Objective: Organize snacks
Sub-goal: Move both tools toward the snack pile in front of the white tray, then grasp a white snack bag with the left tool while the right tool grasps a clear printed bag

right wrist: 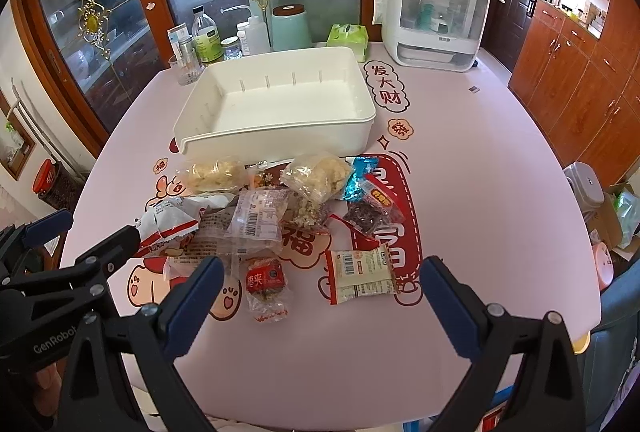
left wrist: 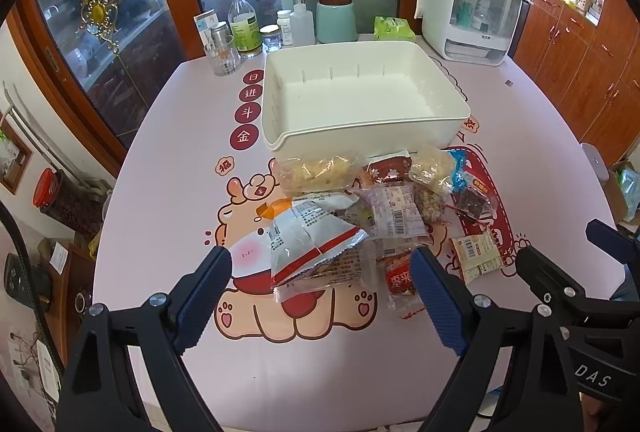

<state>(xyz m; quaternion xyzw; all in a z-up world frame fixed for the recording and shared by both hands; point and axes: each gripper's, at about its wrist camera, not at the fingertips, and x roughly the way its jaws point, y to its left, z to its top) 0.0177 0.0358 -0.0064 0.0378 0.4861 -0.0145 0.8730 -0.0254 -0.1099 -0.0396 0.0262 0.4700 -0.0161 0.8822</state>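
Left gripper [left wrist: 320,296]: jaws apart, empty, poised low over the crumpled white-and-red bag [left wrist: 312,240], judged the first pick.
Snack pile [right wrist: 280,208]: loose packets heaped mid-table, just near of the bin; none sorted yet.
White bin [right wrist: 280,100]: empty, far of the pile, mouth up, presumably placed to receive the snacks.
Pale barcode packet [right wrist: 360,274]: lies apart, nearest the right claw.
Right gripper [right wrist: 320,296]: jaws apart, empty, hovering over the table [right wrist: 500,192].

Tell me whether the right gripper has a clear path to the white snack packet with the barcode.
Probably yes. The right gripper is open, and the white packet lies alone on the table, ahead of the jaws with nothing on top.
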